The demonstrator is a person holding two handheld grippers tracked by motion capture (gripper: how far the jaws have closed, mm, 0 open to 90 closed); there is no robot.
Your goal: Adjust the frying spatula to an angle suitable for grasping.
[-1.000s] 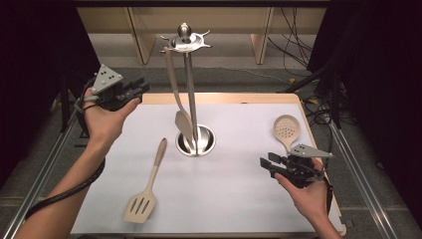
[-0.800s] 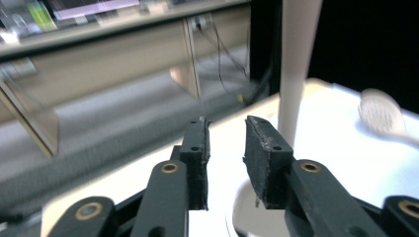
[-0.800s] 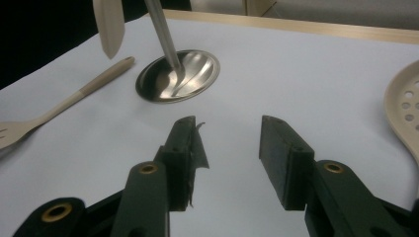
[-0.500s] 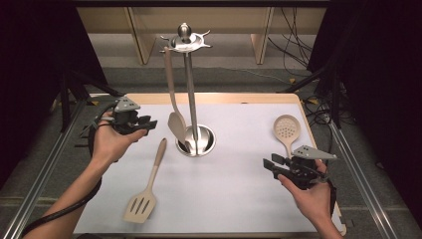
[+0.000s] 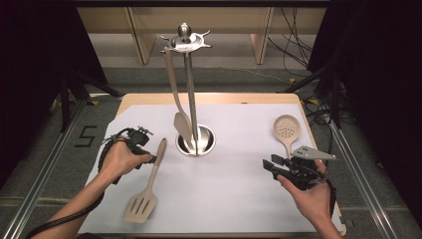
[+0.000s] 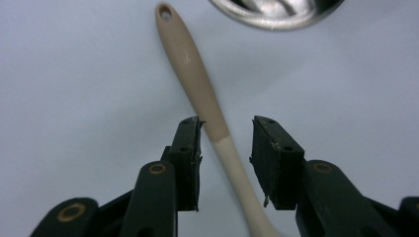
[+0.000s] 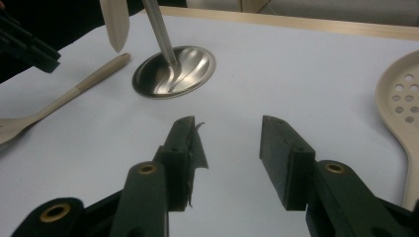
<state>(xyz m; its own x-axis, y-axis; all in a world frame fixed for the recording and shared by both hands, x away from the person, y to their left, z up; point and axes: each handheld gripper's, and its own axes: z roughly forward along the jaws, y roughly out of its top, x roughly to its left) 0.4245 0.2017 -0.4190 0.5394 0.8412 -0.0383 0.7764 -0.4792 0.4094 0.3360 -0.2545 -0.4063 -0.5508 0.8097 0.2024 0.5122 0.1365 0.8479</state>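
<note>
A beige slotted turner (image 5: 148, 185) lies on the white table cover at the front left, handle pointing toward the stand. My left gripper (image 5: 147, 153) is low over that handle (image 6: 202, 96), jaws open with the handle between them, touching the left pad. A metal utensil stand (image 5: 189, 89) rises mid-table with one beige spatula (image 5: 177, 102) hanging from its top. A beige skimmer spoon (image 5: 287, 129) lies at the right. My right gripper (image 5: 273, 166) hovers open just in front of the spoon's handle, nothing between its jaws (image 7: 225, 158).
The stand's round steel base (image 7: 174, 70) sits on the white cover (image 5: 234, 194) between both hands. The wooden table edge (image 5: 209, 98) runs along the back. Metal rails flank the table on both sides, and cables lie on the floor at the back right.
My left gripper has come down from the back left edge to the turner's handle and now straddles it. The right gripper has barely moved.
</note>
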